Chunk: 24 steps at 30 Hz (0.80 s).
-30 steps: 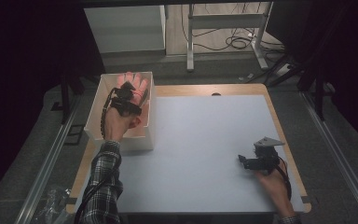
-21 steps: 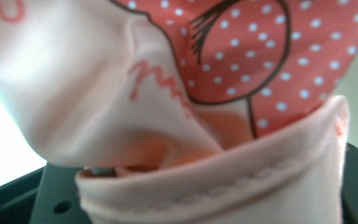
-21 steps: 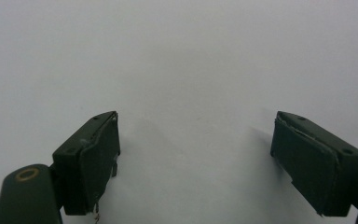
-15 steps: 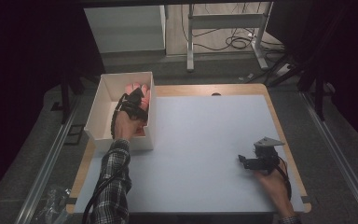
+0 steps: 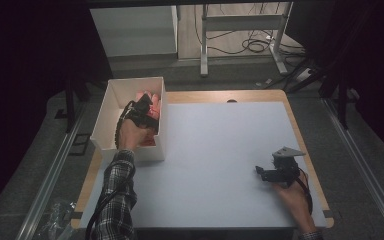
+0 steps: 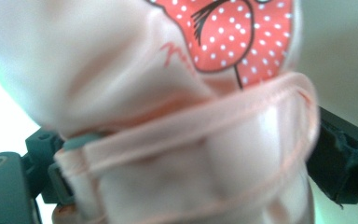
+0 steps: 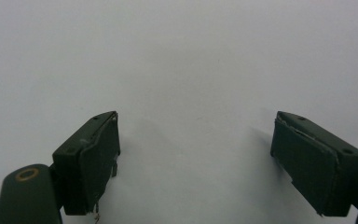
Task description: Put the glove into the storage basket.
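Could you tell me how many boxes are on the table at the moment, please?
1. A white box sits at the table's far left corner; the left gripper reaches into it over a pink garment.

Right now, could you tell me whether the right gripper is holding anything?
No, the right gripper is open, with bare white table between its fingers.

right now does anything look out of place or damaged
Nothing stands out. The pink cloth is bunched over the left gripper inside the white box, whose jaws have just been opening with the cloth between them. The right gripper is open over the bare table.
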{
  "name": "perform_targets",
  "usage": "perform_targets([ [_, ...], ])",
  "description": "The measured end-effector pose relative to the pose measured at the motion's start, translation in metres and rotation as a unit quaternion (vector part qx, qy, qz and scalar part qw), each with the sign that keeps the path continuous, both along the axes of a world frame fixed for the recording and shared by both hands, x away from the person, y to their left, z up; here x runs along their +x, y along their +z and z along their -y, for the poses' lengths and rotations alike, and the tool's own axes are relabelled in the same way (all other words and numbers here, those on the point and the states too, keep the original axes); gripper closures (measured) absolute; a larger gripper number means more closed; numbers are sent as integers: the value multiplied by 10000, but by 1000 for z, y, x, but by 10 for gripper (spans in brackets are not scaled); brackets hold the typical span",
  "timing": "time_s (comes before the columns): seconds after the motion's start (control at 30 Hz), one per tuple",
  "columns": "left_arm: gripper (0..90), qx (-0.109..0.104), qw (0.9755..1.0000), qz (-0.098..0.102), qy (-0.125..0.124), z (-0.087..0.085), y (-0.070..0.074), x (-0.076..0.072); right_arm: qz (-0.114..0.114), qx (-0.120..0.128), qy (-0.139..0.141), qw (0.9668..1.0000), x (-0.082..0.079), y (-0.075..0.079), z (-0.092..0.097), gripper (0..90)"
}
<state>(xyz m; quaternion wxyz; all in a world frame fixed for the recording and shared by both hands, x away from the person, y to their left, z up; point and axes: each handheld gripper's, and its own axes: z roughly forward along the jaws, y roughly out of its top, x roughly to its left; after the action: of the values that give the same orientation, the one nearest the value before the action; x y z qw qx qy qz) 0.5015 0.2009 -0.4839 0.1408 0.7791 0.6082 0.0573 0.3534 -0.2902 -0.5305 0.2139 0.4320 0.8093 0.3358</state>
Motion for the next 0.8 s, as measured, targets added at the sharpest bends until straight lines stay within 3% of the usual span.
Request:
perform_targets([
  [0.17,91,-238,9994,236,-100,-4,12,-8,1,-1,1,10000,0,0,0,157],
  [0.27,95,-273,9991,292,-138,-4,16,-11,0,-1,0,10000,0,0,0,157],
  [0.4,92,-163,9993,300,-146,-5,18,-15,0,-2,0,10000,0,0,0,157],
  [0.6,84,-208,9992,335,-61,-12,20,-19,1,-3,1,10000,0,0,0,157],
  [0.8,84,-230,9984,510,-75,-19,23,-24,1,-4,0,10000,0,0,0,157],
])
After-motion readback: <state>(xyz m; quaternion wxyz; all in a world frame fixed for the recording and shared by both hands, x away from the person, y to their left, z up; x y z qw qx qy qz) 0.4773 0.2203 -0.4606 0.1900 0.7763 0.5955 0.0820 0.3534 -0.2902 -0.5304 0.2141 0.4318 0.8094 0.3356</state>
